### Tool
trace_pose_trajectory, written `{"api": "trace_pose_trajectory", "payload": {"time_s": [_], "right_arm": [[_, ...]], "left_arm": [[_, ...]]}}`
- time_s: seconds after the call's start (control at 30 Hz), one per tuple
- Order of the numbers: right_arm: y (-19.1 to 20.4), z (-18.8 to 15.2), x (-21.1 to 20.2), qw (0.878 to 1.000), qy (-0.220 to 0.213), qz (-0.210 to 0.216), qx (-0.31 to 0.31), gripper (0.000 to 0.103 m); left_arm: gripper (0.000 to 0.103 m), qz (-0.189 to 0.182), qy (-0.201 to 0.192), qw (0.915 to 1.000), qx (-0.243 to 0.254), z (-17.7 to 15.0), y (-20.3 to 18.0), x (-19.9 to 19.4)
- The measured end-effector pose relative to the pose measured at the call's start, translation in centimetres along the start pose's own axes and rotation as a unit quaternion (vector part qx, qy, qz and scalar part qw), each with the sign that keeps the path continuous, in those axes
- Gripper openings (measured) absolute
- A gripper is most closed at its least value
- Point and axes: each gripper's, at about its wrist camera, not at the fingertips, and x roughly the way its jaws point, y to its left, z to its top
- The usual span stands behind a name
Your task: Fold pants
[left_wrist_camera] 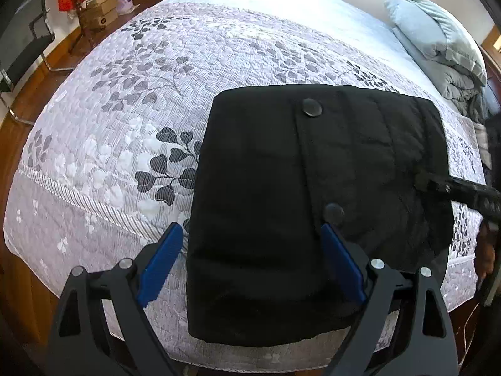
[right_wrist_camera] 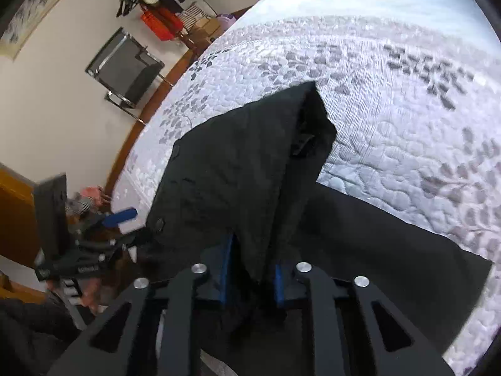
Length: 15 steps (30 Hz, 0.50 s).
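Black pants (left_wrist_camera: 281, 203) lie partly folded on bed (left_wrist_camera: 125, 94); 1 edge is pinched by right tool (right_wrist_camera: 253, 269), left tool (left_wrist_camera: 250, 263) spread; final fold judged outstanding.

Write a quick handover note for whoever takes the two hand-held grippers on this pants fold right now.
Left hand-held gripper: open, hovering over the near end of the black pants, gripping nothing.
Right hand-held gripper: shut on a fold of the pants' fabric, holding it raised off the bed.
Done: the pants lie on the quilted bedspread, already folded into a compact block.
Left: probably carry the lifted layer across, lay it flat, release, then smooth.
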Motion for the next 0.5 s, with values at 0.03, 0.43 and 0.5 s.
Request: {"api": "trace_pose_trajectory", "payload": {"time_s": [0.03,0.43,0.5], "right_arm": [[0.6,-0.3,-0.4,1.000,-0.003,-0.010,-0.003,0.019],[0.2,-3.8,-12.2,0.994,-0.100,-0.001,0.054,0.015],[-0.6,-4.7,-13.5,0.993,-0.102,-0.020,0.063,0.015]], "left_arm": [[0.089,0.000,0.000,1.0000,0.001,0.0,-0.2,-0.1],[0.089,-0.017,-0.028,0.9987,0.039,-0.3,-3.6,-2.1],[0.089,-0.017,-0.027,0.9983,0.048,-0.4,-4.4,-1.9]]}}
